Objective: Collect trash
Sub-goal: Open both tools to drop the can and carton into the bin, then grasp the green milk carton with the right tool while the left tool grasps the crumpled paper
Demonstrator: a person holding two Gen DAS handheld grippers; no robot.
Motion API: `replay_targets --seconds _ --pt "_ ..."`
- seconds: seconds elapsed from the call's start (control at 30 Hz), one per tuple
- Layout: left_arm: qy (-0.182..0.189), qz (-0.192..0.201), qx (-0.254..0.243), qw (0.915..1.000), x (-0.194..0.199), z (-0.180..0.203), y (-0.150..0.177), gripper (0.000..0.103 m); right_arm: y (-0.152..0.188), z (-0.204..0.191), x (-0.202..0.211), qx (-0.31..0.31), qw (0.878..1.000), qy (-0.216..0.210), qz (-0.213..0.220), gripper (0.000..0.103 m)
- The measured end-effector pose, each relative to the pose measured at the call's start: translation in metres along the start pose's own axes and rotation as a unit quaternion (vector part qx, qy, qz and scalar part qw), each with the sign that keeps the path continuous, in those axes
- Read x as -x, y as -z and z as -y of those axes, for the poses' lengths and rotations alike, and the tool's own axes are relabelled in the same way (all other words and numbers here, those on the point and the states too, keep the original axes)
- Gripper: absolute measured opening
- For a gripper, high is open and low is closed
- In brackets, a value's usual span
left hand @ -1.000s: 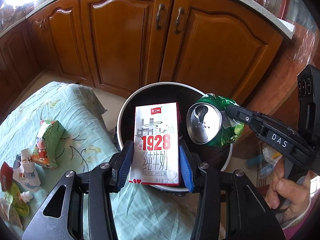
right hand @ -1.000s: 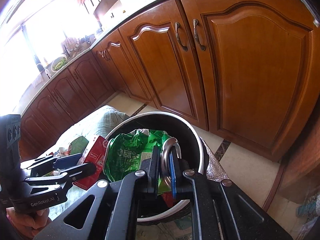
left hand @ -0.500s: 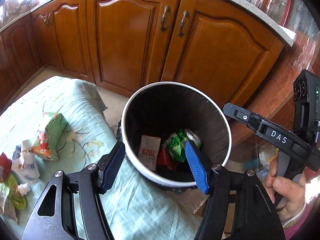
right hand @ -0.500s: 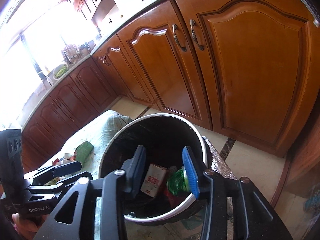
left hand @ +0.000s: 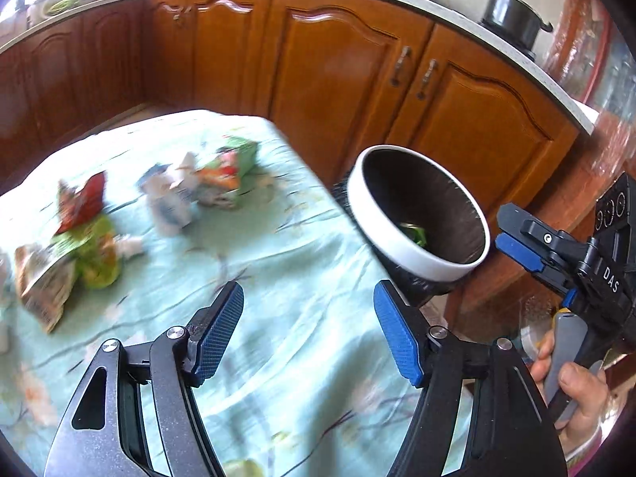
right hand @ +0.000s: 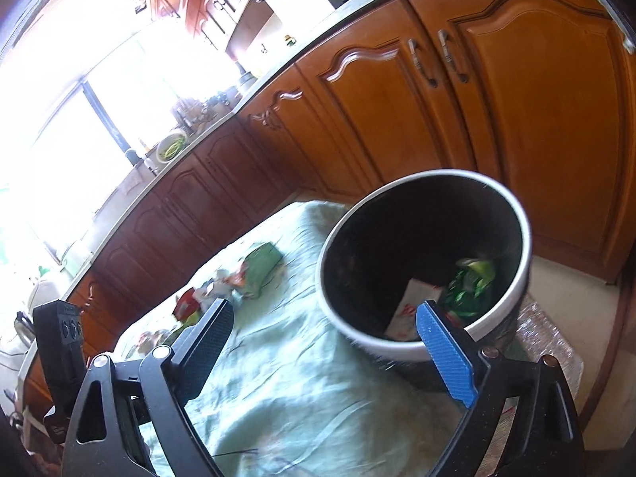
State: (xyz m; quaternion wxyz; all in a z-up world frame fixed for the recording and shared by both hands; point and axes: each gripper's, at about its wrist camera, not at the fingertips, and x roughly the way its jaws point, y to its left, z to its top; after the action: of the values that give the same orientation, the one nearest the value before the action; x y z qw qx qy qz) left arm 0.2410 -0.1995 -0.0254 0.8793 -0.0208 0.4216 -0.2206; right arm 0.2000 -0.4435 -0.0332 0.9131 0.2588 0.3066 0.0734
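A white-rimmed black trash bin [left hand: 413, 254] [right hand: 401, 342] stands just off the table's right edge. Inside it lie a crushed green can [right hand: 471, 282] and a white milk carton [right hand: 409, 310]. Several wrappers lie on the table's left half: a green and orange pack [left hand: 228, 163] [right hand: 260, 264], a white and blue pouch [left hand: 169, 198], a red and green wrapper [left hand: 85, 234]. My left gripper [left hand: 308, 324] is open and empty above the cloth. My right gripper [right hand: 322, 342] is open and empty beside the bin; it also shows in the left wrist view [left hand: 520, 246].
The table has a pale green flowered cloth [left hand: 278, 270]. Brown wooden cabinets [left hand: 342, 79] stand behind under a countertop with a black pot [left hand: 510, 16]. The floor [right hand: 556, 278] lies right of the bin.
Both grippers opened and dropped the milk carton and green can into the bin. Both have since pulled back from the bin, the left swinging towards the wrappers.
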Motion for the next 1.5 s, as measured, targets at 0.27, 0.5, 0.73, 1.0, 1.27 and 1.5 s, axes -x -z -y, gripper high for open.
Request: replay_targets --seconds 0.27,0.5,0.73,1.0,1.27,1.5 --pt "-0.04 0.012 0.035 0.9985 0.036 -0.058 0.032 0.069 0.029 -0.043 -0.023 0.02 0.998 -0.034 -0.039 0.095" --pt "-0.069 0.018 0.067 0.9952 0.055 -0.101 0.049 0.069 0.047 -0.076 -0.046 0.041 0.996 -0.047 -0.067 0.095" --pt "-0.082 0.027 0.089 0.9924 0.059 -0.13 0.037 0.069 0.042 -0.095 -0.069 0.058 0.994 -0.051 -0.081 0.095" --pt "-0.069 0.032 0.072 0.9945 0.042 -0.127 -0.001 0.069 0.005 -0.09 -0.102 0.027 0.994 -0.051 -0.088 0.094" --pt "-0.051 0.01 0.049 0.9974 -0.013 -0.114 -0.04 0.069 -0.03 -0.079 -0.157 -0.01 0.992 -0.049 -0.115 0.08" --pt "-0.055 -0.013 0.047 0.9973 -0.059 -0.117 -0.06 0.069 -0.04 -0.075 -0.22 -0.059 0.982 -0.05 -0.171 0.065"
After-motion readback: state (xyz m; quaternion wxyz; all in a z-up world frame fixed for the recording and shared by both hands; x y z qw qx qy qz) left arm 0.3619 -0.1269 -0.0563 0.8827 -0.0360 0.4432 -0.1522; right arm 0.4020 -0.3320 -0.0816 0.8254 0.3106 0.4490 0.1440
